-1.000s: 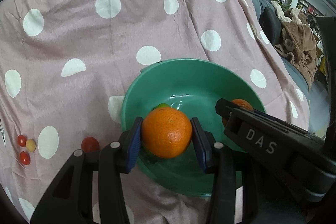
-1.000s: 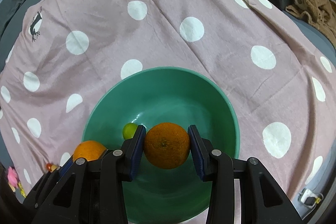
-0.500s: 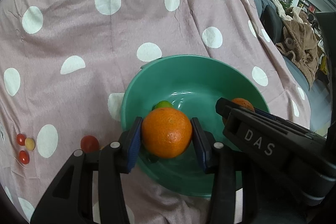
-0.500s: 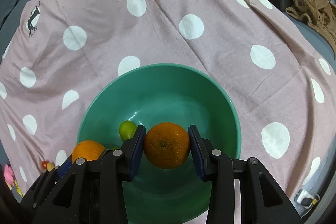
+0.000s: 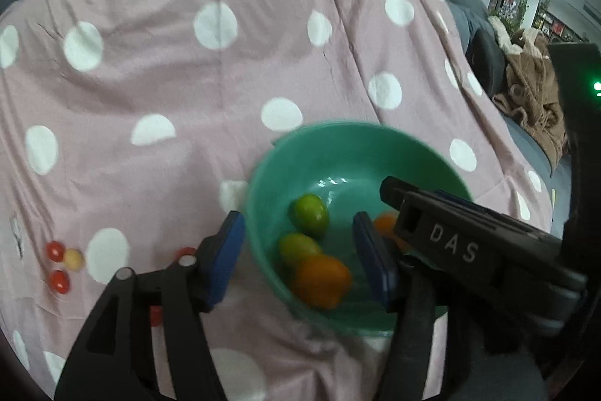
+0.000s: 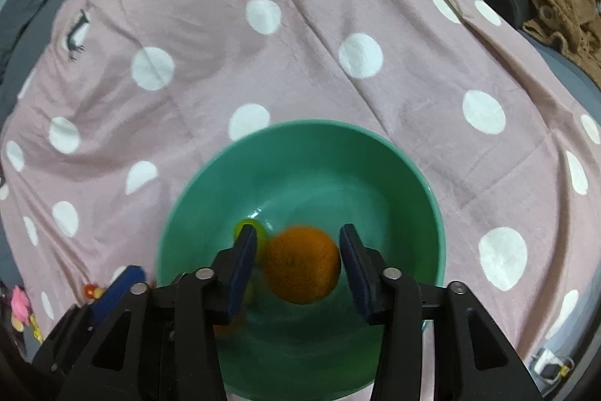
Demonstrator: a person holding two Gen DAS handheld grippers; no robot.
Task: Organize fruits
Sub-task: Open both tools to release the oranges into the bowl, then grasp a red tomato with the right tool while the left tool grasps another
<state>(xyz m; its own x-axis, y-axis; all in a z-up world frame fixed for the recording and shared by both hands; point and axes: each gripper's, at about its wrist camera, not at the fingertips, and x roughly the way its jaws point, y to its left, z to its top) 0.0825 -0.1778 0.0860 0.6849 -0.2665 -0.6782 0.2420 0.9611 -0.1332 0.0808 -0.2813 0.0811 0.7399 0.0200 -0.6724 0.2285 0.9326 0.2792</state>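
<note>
Both oranges are being dropped into the round green plastic bowl (image 6: 300, 153) at lower centre. The left gripper (image 5: 300, 250) jaws gape over a blurred orange (image 5: 321, 282); the right gripper (image 6: 296, 262) jaws stand apart around the other orange (image 6: 302, 264). Next, I judge, lift clear and fetch the small red tomatoes (image 5: 56, 265) at lower left.

Left claw (image 5: 298, 258) opened, its orange (image 5: 320, 281) dropped into bowl (image 5: 349, 138); right claw (image 6: 298, 267) opened around its orange (image 6: 301, 264).

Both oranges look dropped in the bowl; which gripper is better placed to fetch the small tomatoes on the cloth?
Left gripper: it is open and the red tomatoes lie just to its left, whereas the right gripper hangs over the green bowl.
</note>
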